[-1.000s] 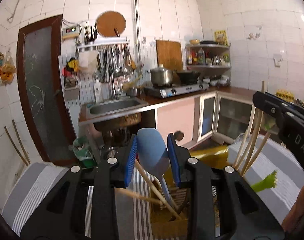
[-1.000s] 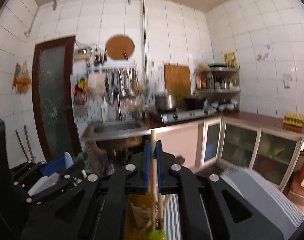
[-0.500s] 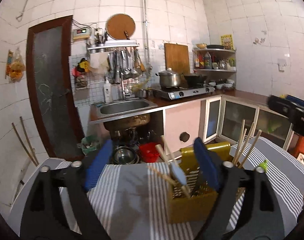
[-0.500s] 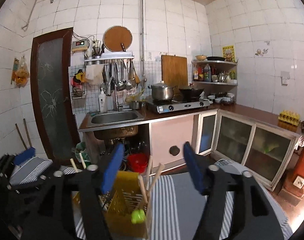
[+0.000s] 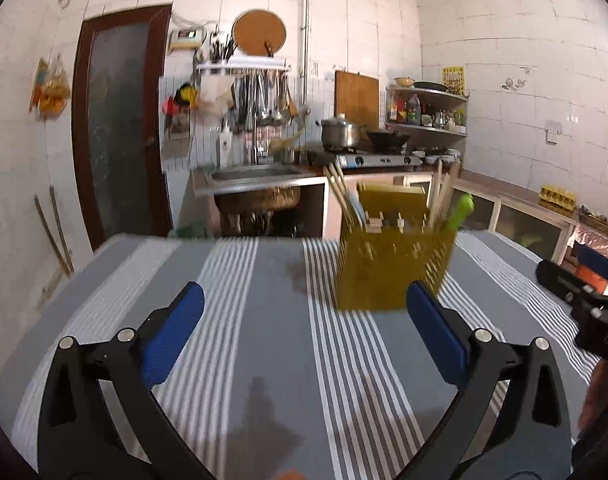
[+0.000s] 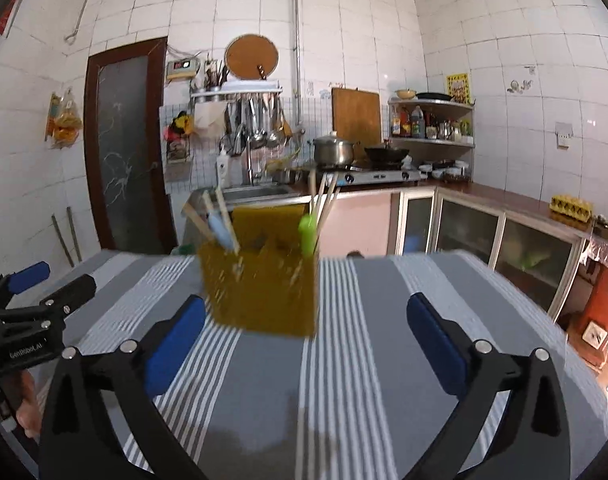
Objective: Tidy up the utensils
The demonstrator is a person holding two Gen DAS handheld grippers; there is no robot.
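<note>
one yellow utensil basket (image 6: 260, 292) stands on the striped tabletop (image 6: 403, 320) at my 12 o'clock, holding one green spatula (image 6: 307, 232), one blue spatula (image 6: 218, 232) and several chopsticks (image 6: 323, 200), blurred beyond counting. my left tongs (image 5: 304, 340) and right tongs (image 6: 305, 340) are opening, nothing between them.

Layout: holder on table, toward the far edge.
Utensil holder (image 5: 391, 270) stands on table (image 5: 264, 340); chopsticks (image 5: 339, 196) in its left compartment, spatula (image 5: 457, 214) in right; sink (image 5: 256, 174) behind.
</note>
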